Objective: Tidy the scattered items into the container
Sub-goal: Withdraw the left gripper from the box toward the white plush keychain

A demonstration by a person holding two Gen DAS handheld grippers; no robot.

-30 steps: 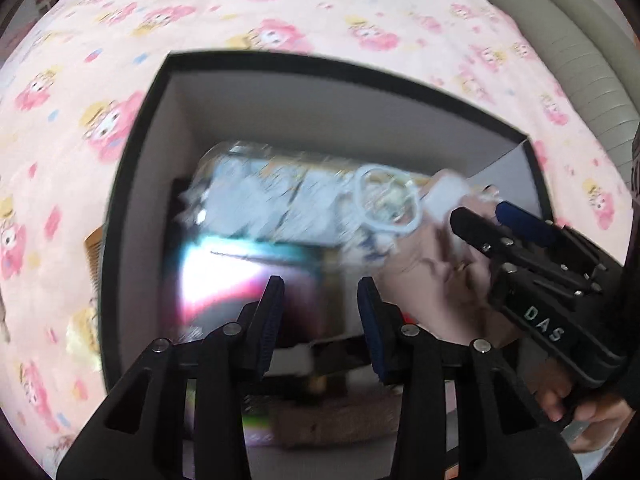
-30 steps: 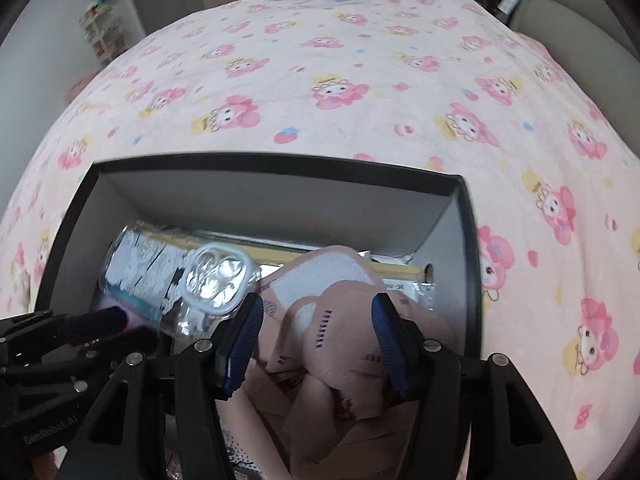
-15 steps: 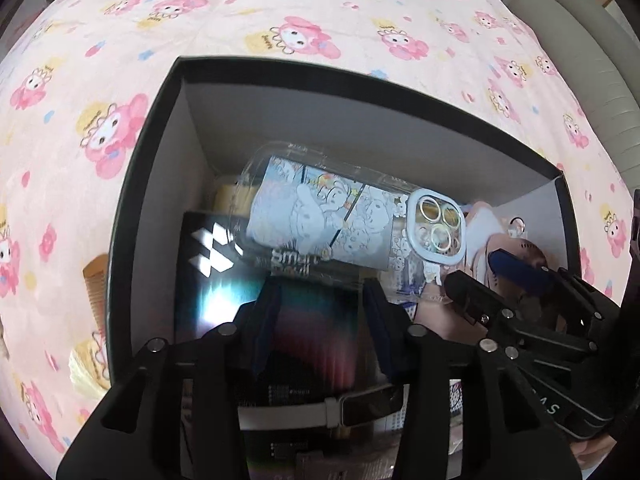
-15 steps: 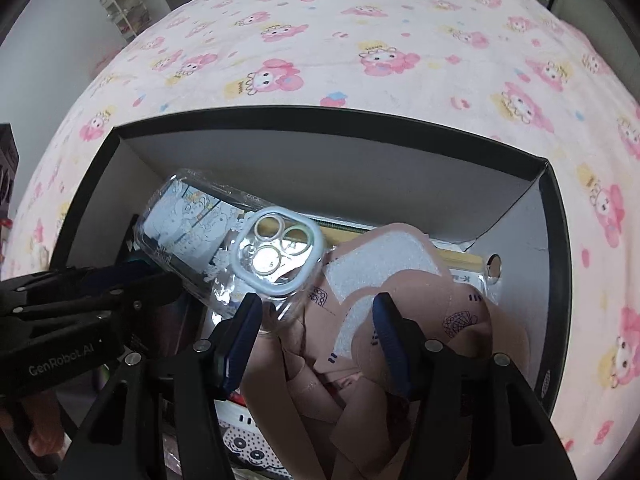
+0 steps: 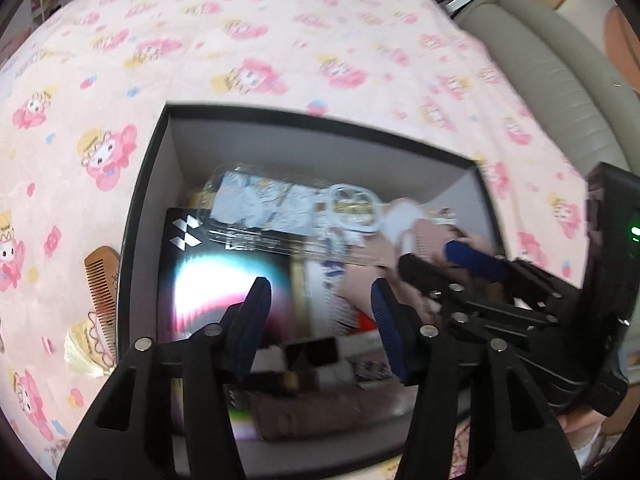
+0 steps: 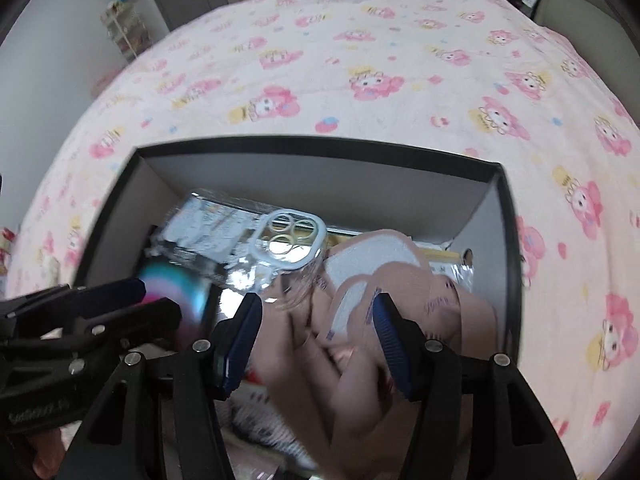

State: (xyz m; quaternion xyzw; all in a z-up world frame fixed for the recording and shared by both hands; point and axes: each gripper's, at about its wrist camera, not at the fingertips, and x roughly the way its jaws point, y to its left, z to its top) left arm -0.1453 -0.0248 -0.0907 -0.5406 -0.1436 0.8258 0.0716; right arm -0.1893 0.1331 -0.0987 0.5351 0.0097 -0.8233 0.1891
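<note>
Though blurred, box [image 5: 148, 200] holds phone case [image 5: 280, 204], seemingly masks [image 6: 420, 292].

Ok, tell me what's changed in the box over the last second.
The left tongs have just been opening, nothing between them, and have drawn back from the box. The phone case, masks and comb stayed put; right tongs unchanged, open.

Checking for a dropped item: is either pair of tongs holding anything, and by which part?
Nothing is held. The left tongs, jaws just opening, and the right tongs both hang open over the box.
</note>
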